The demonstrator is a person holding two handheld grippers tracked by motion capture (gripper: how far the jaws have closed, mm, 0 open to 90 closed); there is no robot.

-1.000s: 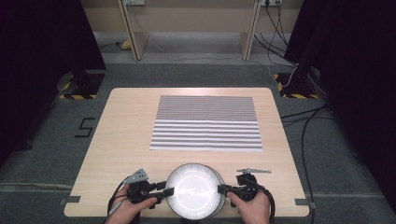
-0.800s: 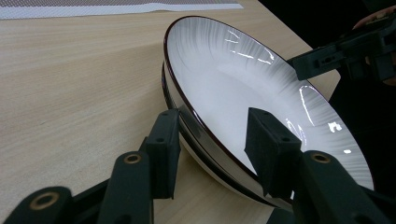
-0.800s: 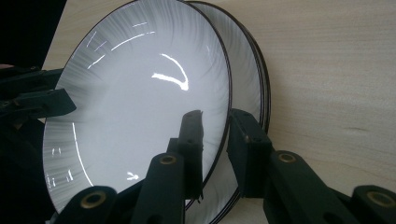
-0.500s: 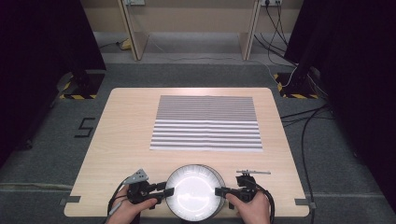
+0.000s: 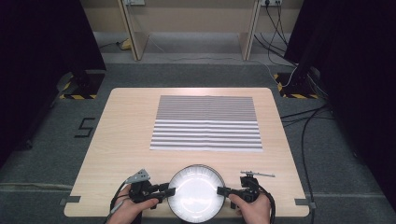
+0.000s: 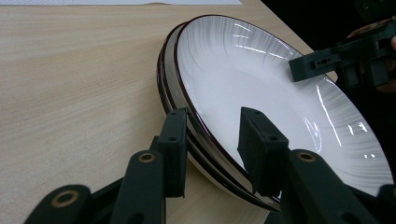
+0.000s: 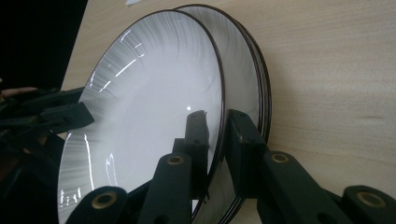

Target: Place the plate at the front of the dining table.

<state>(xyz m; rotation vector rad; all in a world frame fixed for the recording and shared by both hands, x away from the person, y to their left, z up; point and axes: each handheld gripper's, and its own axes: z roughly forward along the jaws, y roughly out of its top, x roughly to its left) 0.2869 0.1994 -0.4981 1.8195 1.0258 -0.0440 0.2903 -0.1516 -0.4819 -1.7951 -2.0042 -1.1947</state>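
Table (image 5: 121, 135) w/ striped mat (image 5: 208, 123) well beyond the fingers. Stack of white plates (image 5: 195, 192) (dark rims, ribbed glaze, glossy) sits at the near edge, betw. both grippers. Right gripper (image 7: 217, 135) jaws have just been closing and now pinch the top plate's rim. Left gripper (image 6: 212, 140) also closing: rims betw. its jaws, the far one not yet touching. Looks like early stage: grasp nearly set, lift and placing still left.

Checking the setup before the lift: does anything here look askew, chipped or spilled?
Nothing is spilled or visibly chipped. One oddity: the stacked white dark-rimmed plates are not flush; the top plate sits offset from those beneath. The striped grey-and-white placemat lies flat and square on the wooden table.
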